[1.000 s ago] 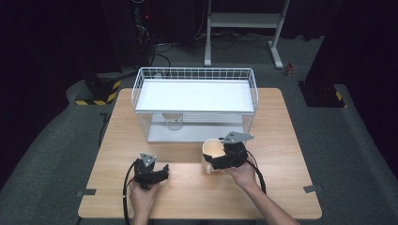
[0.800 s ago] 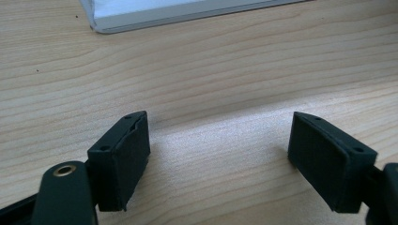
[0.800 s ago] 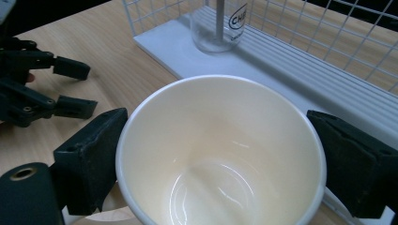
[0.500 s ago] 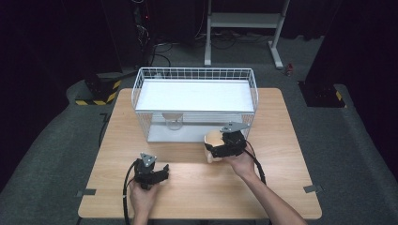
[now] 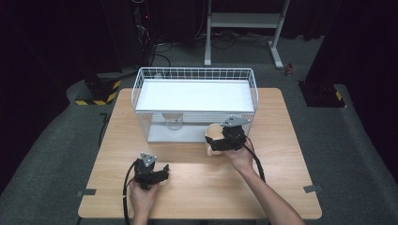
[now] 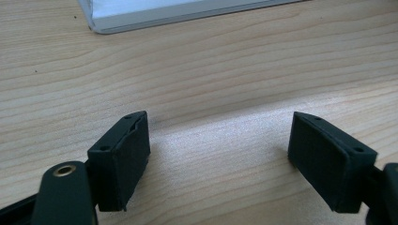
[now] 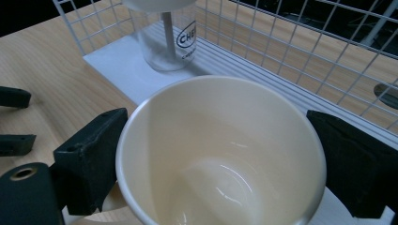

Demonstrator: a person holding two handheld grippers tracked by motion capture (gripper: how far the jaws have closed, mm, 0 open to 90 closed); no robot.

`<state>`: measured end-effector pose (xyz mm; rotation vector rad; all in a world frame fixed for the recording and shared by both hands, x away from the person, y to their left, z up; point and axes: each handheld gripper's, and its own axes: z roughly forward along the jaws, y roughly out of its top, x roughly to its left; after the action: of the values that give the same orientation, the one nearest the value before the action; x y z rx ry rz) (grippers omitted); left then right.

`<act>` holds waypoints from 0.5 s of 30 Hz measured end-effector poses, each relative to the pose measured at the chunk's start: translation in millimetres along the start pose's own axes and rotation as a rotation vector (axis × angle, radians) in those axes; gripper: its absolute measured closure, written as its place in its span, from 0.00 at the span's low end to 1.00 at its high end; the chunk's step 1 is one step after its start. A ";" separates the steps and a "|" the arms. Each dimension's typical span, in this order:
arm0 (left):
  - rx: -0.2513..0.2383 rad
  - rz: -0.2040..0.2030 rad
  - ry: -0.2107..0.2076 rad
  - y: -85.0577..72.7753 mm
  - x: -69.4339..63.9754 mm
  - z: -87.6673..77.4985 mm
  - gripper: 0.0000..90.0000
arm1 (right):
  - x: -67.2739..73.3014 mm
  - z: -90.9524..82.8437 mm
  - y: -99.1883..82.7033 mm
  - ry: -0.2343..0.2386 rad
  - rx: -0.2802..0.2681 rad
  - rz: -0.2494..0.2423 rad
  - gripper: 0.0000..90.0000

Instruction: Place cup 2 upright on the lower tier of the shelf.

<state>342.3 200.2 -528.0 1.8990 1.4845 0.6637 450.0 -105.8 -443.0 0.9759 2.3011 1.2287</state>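
Just in front of the wire basket's near right corner, a cream cup is held above the wooden table by the right gripper. In the right gripper view the cup is seen from above, open mouth up and empty, with the two black jaws pressed against its outer wall on opposite sides; the right gripper is thus closed on the cup, its jaws set as wide as the cup itself. The gripper is carried by the person's right hand, from which a black cable trails back along the forearm.

Beyond the cup, the white wire basket is seen standing on the far half of the table, with a white floor inside it. A clear glass jar with dark lettering is seen standing upright inside the basket, close to the near wall; in the high view the jar lies left of the cup, behind the mesh.

Near the front edge of the table, well apart from the cup, the left gripper is held low in the left hand. In the left gripper view its jaws are seen about half open, with nothing between them but bare wood, and the left gripper is pointed towards the basket's base.
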 end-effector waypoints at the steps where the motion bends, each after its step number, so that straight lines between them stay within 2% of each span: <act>1: 0.000 0.000 0.000 0.0 0.0 0.0 0.24 | -0.8 0.8 -0.2 -0.007 -0.002 0.000 0.11; 15: 0.000 0.002 -0.001 0.0 -0.1 0.0 0.24 | -7.8 14.2 -3.5 -0.065 0.001 0.028 0.11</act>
<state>342.3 200.1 -528.1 1.9004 1.4825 0.6637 462.4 -104.4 -454.0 1.0363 2.2453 1.1890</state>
